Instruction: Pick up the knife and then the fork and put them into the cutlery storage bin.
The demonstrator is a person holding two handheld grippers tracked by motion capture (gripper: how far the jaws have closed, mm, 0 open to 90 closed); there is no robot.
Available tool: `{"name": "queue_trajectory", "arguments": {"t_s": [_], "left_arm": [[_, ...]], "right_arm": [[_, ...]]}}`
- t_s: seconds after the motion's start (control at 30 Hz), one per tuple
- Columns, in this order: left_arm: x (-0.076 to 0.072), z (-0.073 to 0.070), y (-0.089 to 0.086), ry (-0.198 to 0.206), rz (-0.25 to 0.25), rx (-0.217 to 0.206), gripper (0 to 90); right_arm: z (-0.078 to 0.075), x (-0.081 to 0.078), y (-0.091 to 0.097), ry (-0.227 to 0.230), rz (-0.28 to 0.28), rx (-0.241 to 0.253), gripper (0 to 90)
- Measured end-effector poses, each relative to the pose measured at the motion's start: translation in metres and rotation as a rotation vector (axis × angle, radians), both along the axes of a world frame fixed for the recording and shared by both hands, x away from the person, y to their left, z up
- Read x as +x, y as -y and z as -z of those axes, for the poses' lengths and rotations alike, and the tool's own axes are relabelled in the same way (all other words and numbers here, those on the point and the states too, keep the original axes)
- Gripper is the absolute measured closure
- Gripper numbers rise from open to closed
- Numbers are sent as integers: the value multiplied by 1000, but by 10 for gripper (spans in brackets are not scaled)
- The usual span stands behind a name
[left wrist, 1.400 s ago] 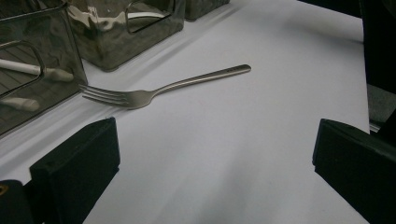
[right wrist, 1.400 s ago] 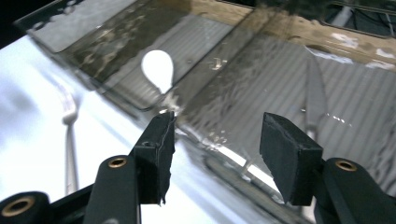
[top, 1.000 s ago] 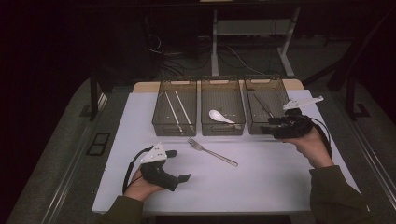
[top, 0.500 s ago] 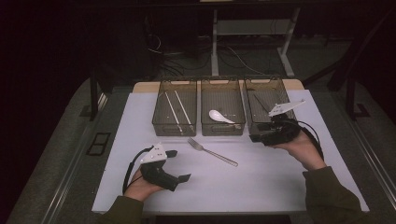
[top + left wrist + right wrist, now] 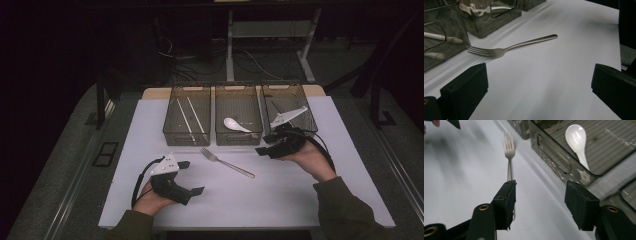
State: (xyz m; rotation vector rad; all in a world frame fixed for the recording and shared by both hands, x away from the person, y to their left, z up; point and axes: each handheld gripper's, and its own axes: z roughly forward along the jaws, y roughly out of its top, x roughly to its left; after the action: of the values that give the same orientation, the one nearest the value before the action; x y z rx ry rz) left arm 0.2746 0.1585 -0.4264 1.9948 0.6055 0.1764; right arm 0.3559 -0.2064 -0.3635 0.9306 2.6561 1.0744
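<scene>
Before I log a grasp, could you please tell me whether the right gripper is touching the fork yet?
Apart. In the high view, bare table separates the right gripper from the fork; its jaws stand open with nothing between them.

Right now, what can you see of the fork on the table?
The fork is plain silvery metal with four tines and a slim, straight handle. It lies flat on the white table, tines toward the smoky bins, handle slanting back toward the right gripper. Nothing grips it: those jaws stand open near the handle end, one pad seen just above it.

Silver metal fork (image 5: 227, 162) flat on white table, tines toward bins
</scene>
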Motion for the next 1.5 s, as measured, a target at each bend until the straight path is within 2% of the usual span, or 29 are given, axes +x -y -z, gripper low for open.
{"name": "queue_trajectory", "arguments": {"t_s": [0.33,0.47,0.8,1.03,1.1,1.43,1.5], "left_arm": [[0,0,0,-1,-4,-5,0],[0,0,0,0,-4,-5,0],[-1,0,1,0,-5,-9,0],[0,0,0,4,0,1,0],[0,0,0,3,0,2,0],[0,0,0,10,3,3,0],[0,0,0,11,4,2,0]], "right_arm": [[10,6,-43,-60,-77,-104,514],[16,9,-61,-65,-109,-175,555],[31,21,-98,-125,-178,-252,664],[40,28,-117,-151,-210,-310,734],[42,28,-121,-171,-222,-327,738],[49,34,-138,-193,-251,-409,771],[52,34,-142,-191,-258,-445,775]]}}
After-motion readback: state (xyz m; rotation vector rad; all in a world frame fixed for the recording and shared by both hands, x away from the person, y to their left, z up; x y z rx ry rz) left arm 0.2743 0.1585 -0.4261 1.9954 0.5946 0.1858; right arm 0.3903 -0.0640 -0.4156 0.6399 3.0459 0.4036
